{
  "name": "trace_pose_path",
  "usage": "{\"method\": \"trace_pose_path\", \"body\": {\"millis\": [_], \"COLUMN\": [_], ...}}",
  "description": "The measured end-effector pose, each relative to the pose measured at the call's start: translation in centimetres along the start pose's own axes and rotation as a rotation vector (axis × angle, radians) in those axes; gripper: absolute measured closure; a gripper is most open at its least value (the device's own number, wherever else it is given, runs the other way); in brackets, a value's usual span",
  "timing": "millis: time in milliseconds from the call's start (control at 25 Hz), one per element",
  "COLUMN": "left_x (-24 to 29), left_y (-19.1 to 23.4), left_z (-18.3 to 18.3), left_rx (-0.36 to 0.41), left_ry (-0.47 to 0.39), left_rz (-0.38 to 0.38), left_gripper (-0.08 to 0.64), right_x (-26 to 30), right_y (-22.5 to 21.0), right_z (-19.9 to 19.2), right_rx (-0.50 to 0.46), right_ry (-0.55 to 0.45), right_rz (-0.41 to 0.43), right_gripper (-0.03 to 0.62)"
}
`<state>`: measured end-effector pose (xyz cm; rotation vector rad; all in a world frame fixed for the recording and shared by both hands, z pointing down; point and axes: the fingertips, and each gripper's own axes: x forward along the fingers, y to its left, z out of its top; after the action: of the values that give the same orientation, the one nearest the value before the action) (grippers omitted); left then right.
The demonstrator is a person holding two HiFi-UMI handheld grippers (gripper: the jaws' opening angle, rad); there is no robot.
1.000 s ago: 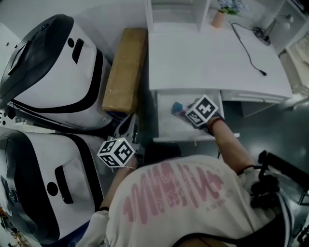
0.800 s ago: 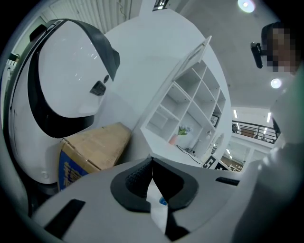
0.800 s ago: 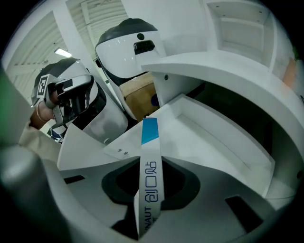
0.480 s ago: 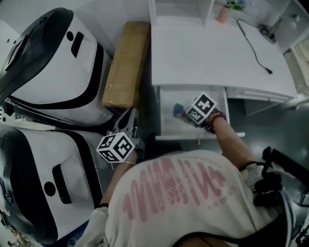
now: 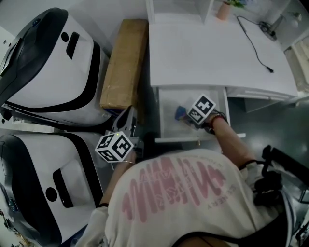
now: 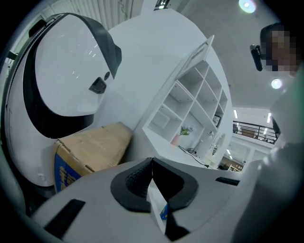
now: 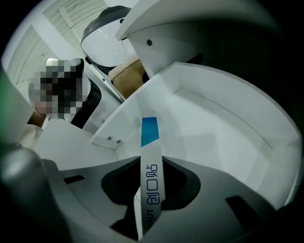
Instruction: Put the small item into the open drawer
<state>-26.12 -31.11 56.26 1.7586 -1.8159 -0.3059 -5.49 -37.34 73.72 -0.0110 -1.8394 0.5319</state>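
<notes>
The small item is a thin white box with a blue end [image 7: 151, 161]. My right gripper [image 7: 151, 182] is shut on it, and the blue end sticks out past the jaws. In the head view that gripper [image 5: 187, 115] holds the box [image 5: 180, 113] inside the open white drawer [image 5: 165, 126] under the desk top. The drawer's white floor [image 7: 218, 114] lies just beneath the box and looks bare. My left gripper [image 5: 128, 116] hangs left of the drawer, beside the cardboard box; its jaws [image 6: 152, 163] meet at the tips, and I see nothing gripped.
Two large white-and-black machines [image 5: 46, 62] [image 5: 43, 183] fill the left side. A long cardboard box [image 5: 123, 62] lies between them and the white desk [image 5: 207, 58]. A black cable [image 5: 256, 43] and a pink pot [image 5: 223, 10] sit on the desk.
The right gripper with the box has stayed over the drawer and shifted only slightly. The left gripper has barely moved.
</notes>
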Motion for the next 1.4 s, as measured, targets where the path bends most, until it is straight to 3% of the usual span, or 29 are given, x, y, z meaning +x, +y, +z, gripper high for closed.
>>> {"method": "trace_pose_path", "body": {"millis": [480, 840, 1400], "left_x": [0.3, 0.6, -0.5], "left_y": [0.9, 1.2, 1.2], "left_z": [-0.6, -1.3, -1.7], "left_rx": [-0.009, -0.004, -0.013], "left_ry": [0.055, 0.055, 0.090], "left_rz": [0.031, 0.030, 0.061], "left_gripper": [0.531, 0.531, 0.531], "right_x": [0.8, 1.1, 1.4], "right_y": [-1.8, -3.6, -4.6], "right_z": [-0.6, -1.0, -1.2], "right_rx": [0.105, 0.111, 0.098], "right_ry": [-0.020, -0.029, -0.015], "right_rz": [0.030, -0.017, -0.099], "right_gripper": [0.469, 0.331, 0.285]}}
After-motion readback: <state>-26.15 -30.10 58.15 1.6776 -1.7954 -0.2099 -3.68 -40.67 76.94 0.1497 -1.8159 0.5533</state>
